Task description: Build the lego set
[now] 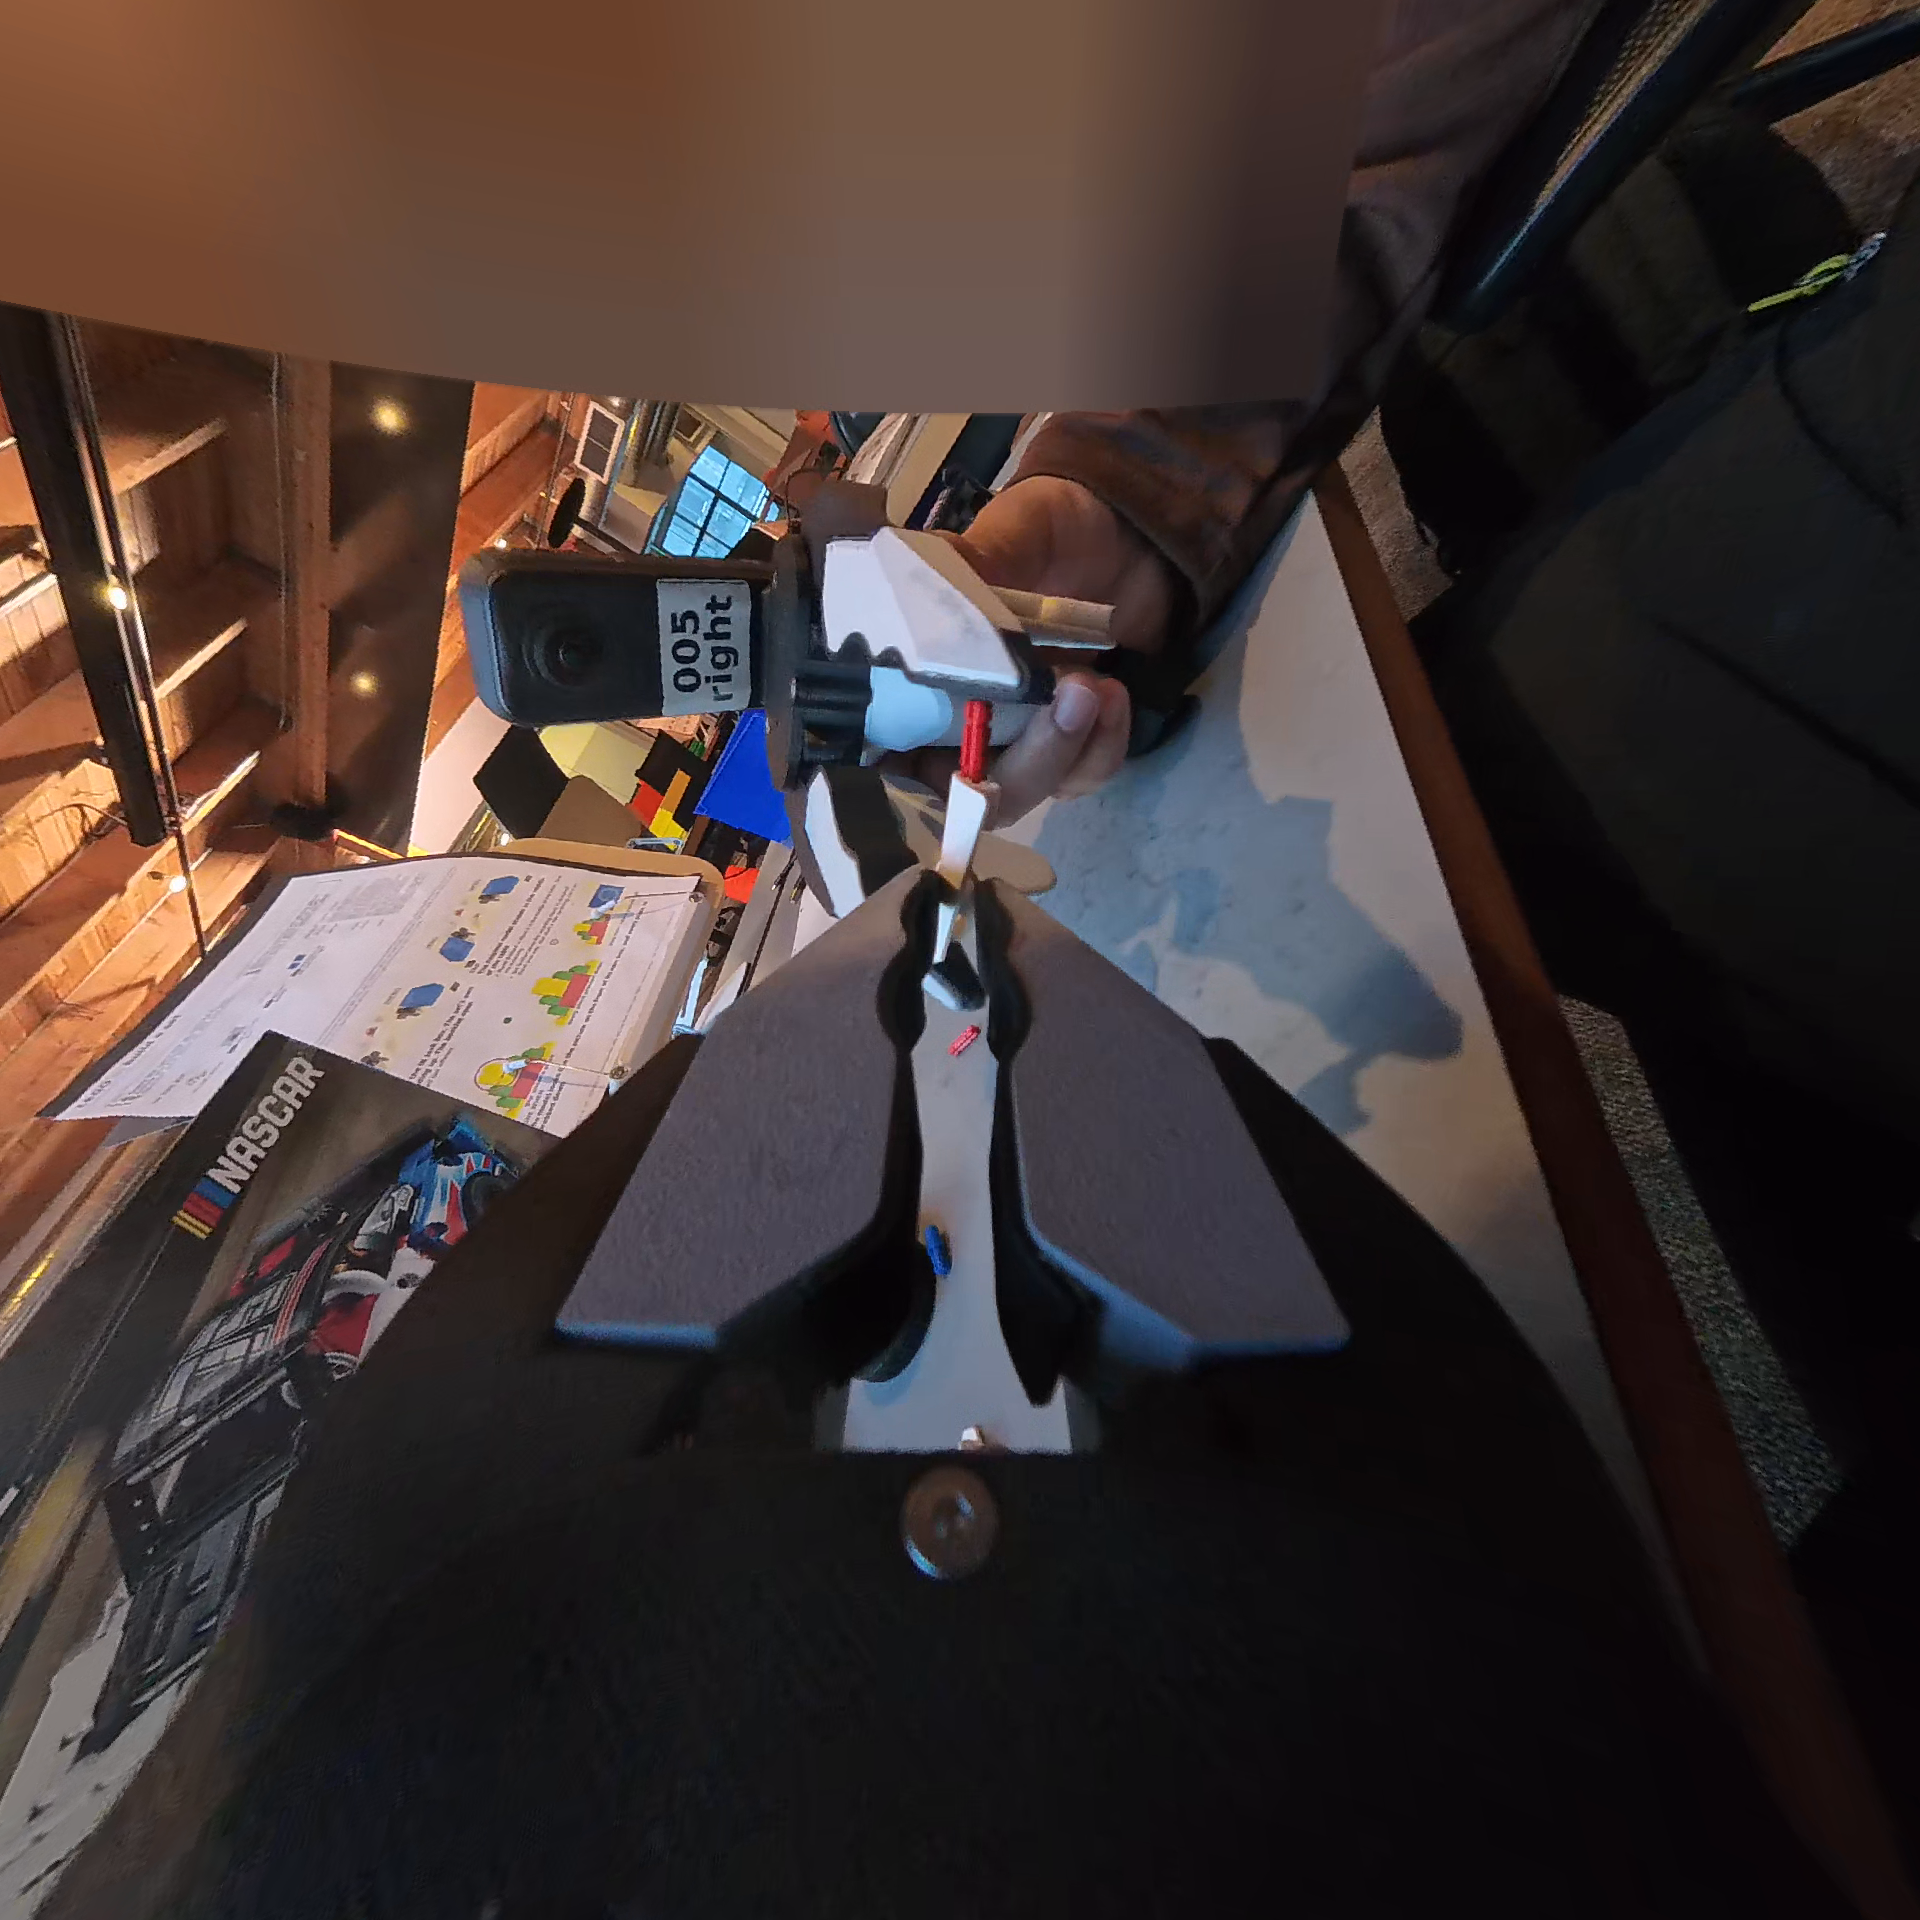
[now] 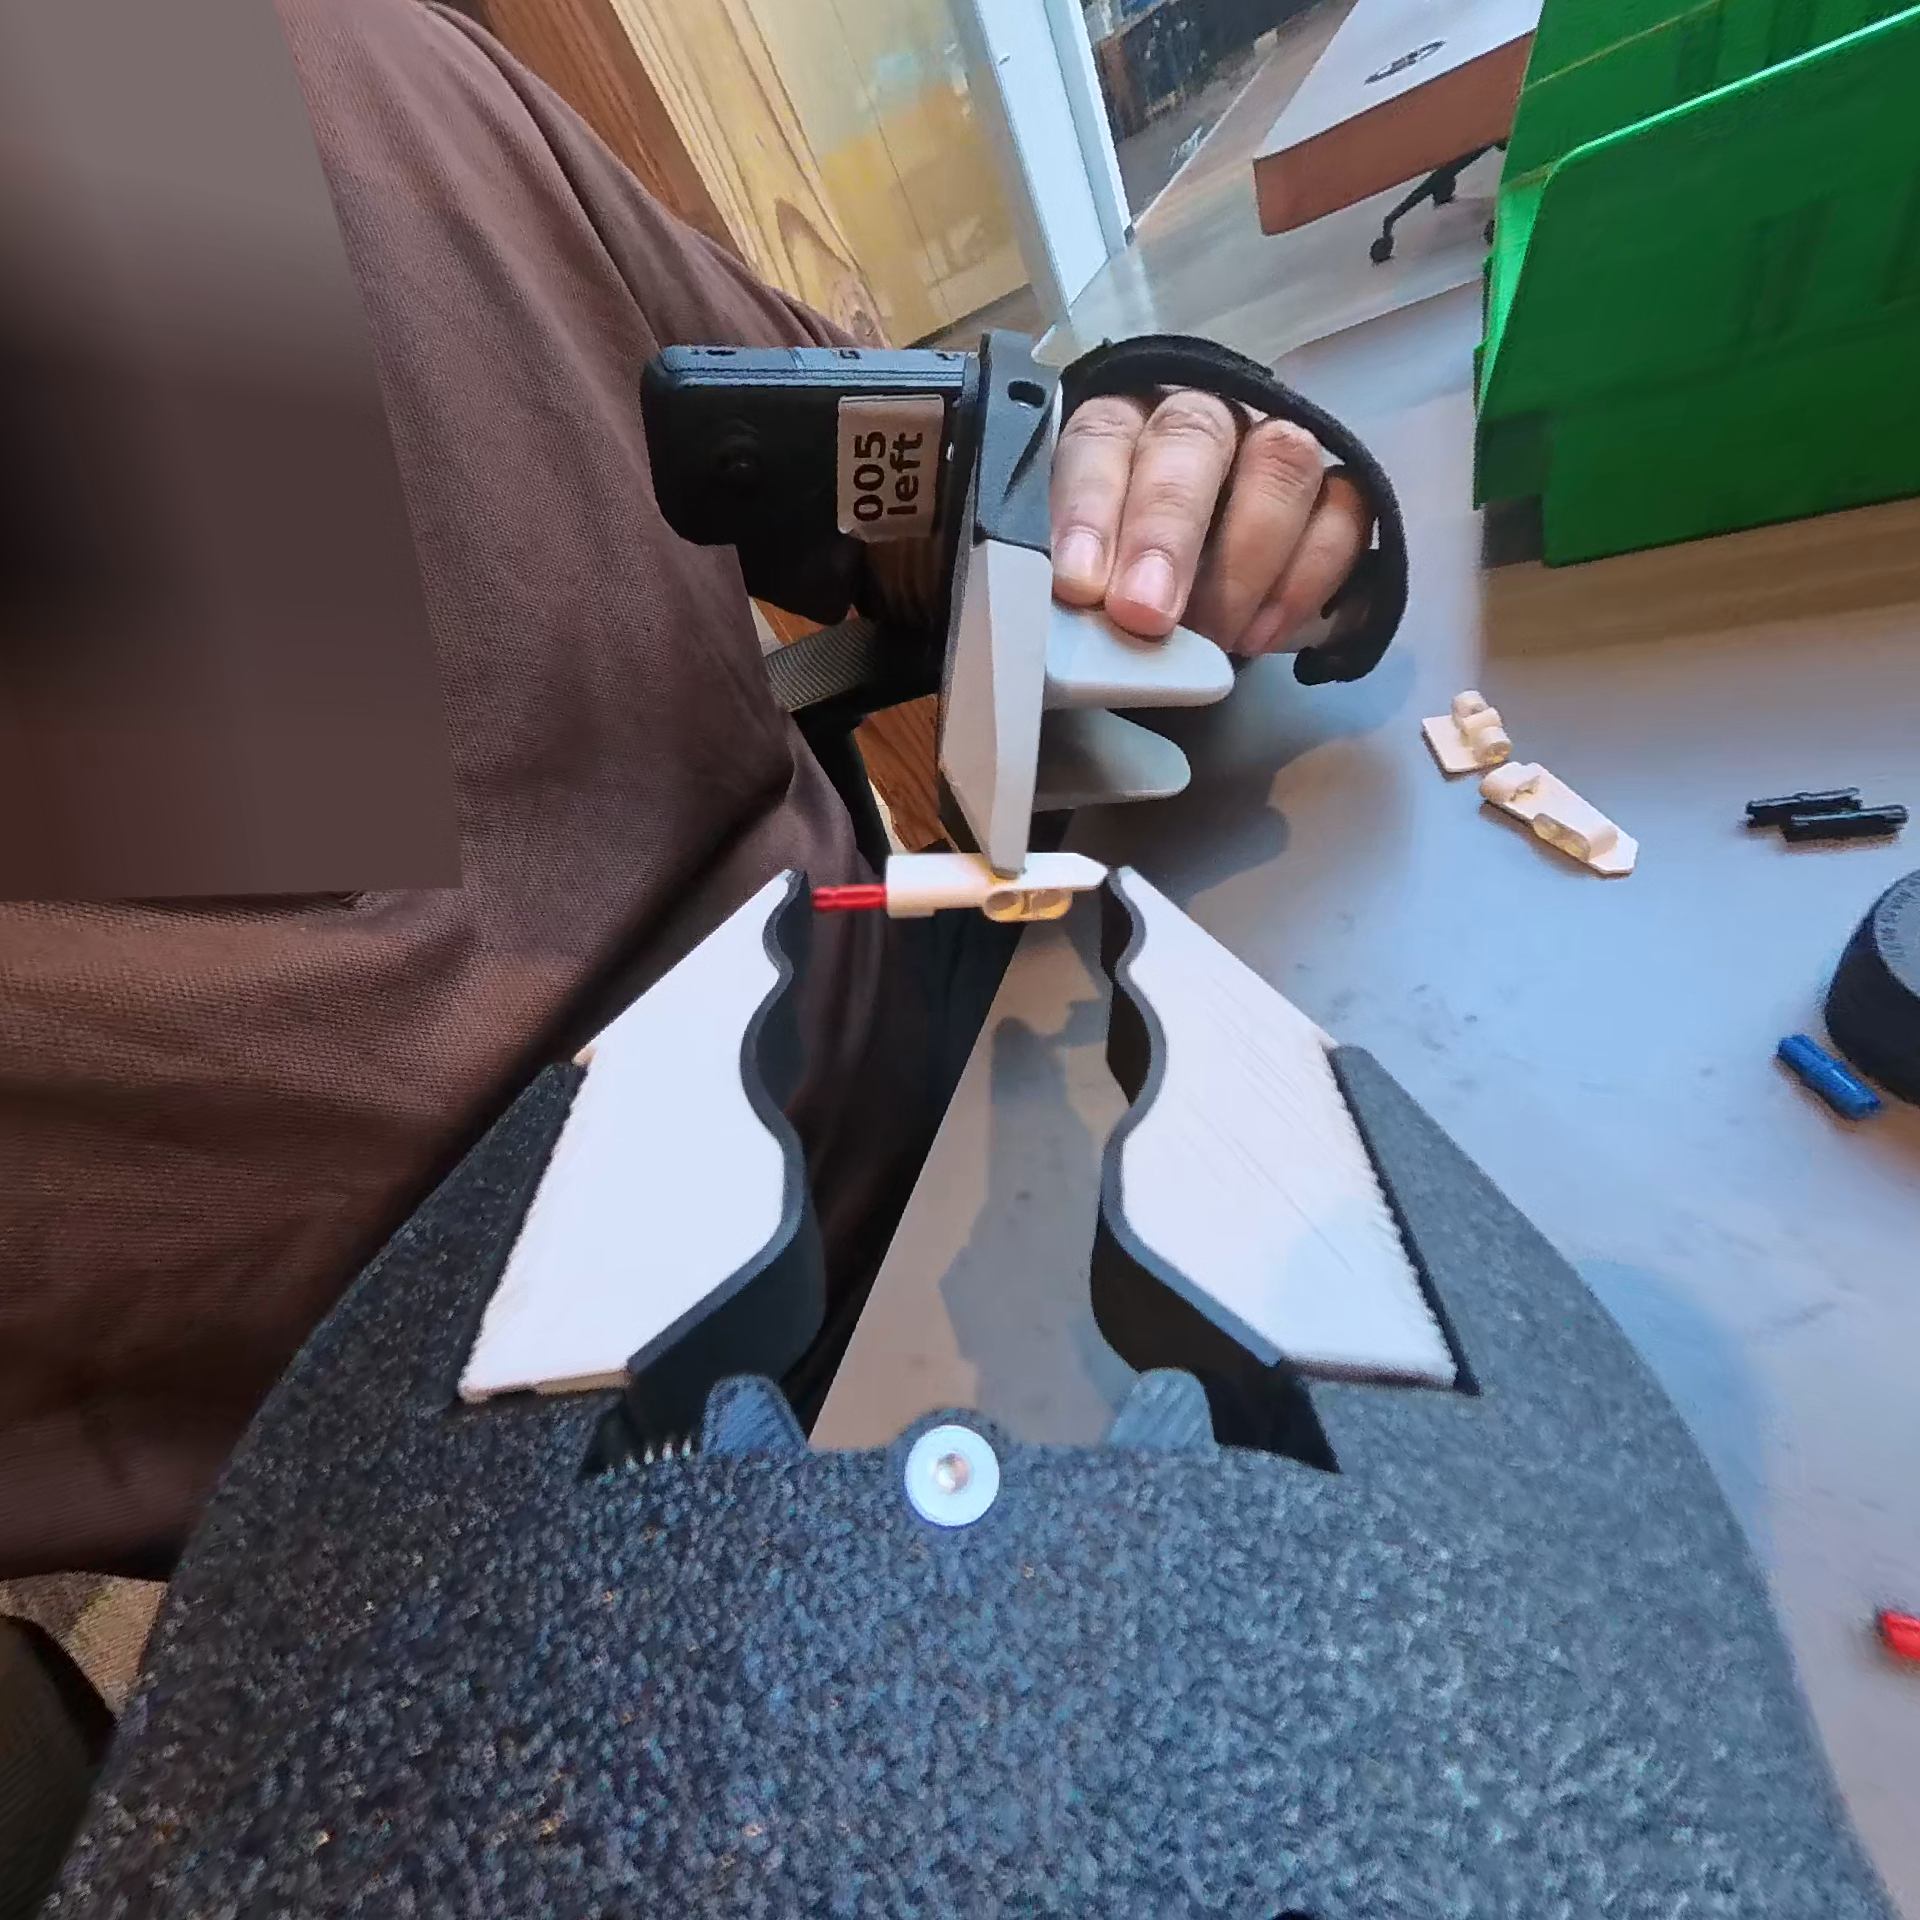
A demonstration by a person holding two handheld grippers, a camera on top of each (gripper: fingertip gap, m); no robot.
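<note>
While my left gripper [image 1: 951, 914] pinches the white piece [image 2: 987, 883] with its red pin [image 2: 847, 899] above the table [image 2: 1558, 1039], my right gripper [image 2: 951, 914] stands spread, and most loose parts [image 2: 1527, 790] remain unjoined.

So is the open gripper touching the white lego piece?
Apart. The right wrist view shows the right gripper open, its fingers either side of the white piece with gaps; the left gripper pinches it.

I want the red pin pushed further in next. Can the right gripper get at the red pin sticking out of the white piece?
Probably yes. The right gripper is open, and the red pin juts free from the white piece, which the left gripper holds farther along; nothing lies between.
</note>
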